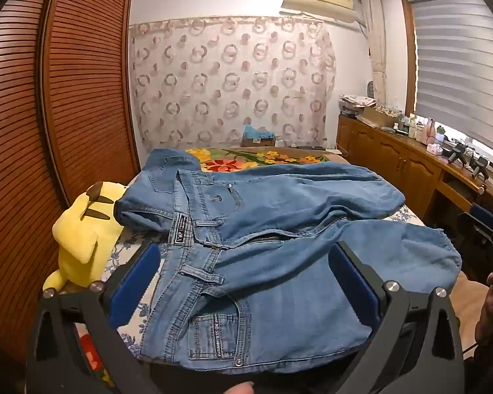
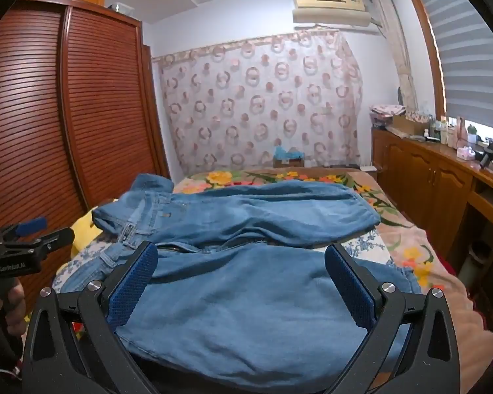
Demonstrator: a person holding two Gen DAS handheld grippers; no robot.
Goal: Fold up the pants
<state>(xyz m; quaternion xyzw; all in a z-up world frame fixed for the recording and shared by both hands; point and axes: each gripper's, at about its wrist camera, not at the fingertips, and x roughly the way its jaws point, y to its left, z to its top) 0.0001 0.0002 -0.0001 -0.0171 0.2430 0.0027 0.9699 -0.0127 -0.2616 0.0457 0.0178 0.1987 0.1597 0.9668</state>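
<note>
Pants (image 1: 266,229) lie spread on the bed (image 2: 410,239), waistband at 9 o'clock, legs toward 3. Left tool (image 1: 243,282) spread wide over the waistband, gripping nothing. Right tool (image 2: 240,282) spread wide over the near leg, empty. Yellow plush (image 1: 82,229) at 9 o'clock.
</note>
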